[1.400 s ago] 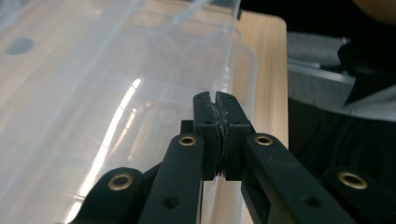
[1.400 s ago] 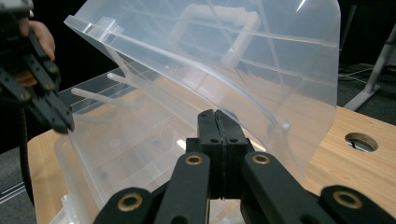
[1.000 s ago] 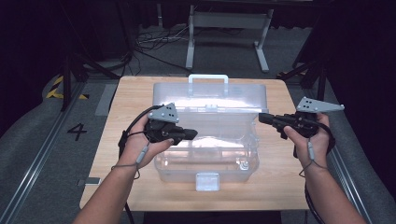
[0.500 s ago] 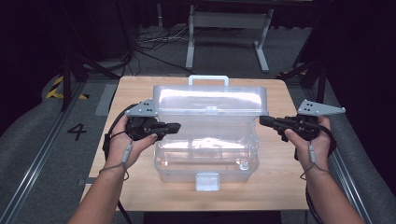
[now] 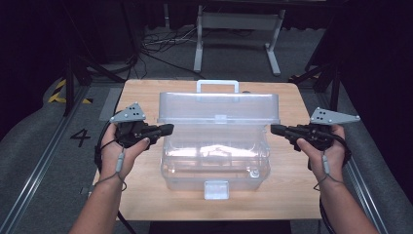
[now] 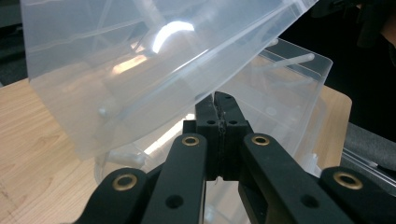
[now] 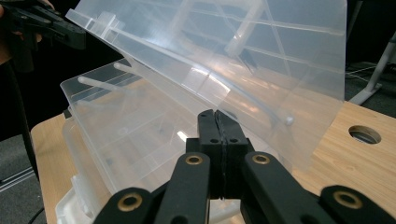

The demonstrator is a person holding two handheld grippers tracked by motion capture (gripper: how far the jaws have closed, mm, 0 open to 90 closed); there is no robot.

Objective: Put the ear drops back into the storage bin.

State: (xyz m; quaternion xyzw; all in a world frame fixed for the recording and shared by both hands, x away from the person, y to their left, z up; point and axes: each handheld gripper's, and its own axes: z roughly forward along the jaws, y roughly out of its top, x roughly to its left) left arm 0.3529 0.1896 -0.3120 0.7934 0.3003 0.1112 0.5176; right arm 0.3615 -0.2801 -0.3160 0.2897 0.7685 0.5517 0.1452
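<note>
High view | clear box (image 5: 214, 161) long axis left-right, lid (image 5: 219, 108) raised | both hand-held grippers closed, empty

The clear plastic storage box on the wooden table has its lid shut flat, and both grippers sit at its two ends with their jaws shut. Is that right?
Not quite. The lid of the clear plastic storage box is raised, not shut flat: the high view shows it tilted up above the open body. The rest holds: the left gripper and right gripper sit at its two ends on the wooden table, jaws shut.
</note>
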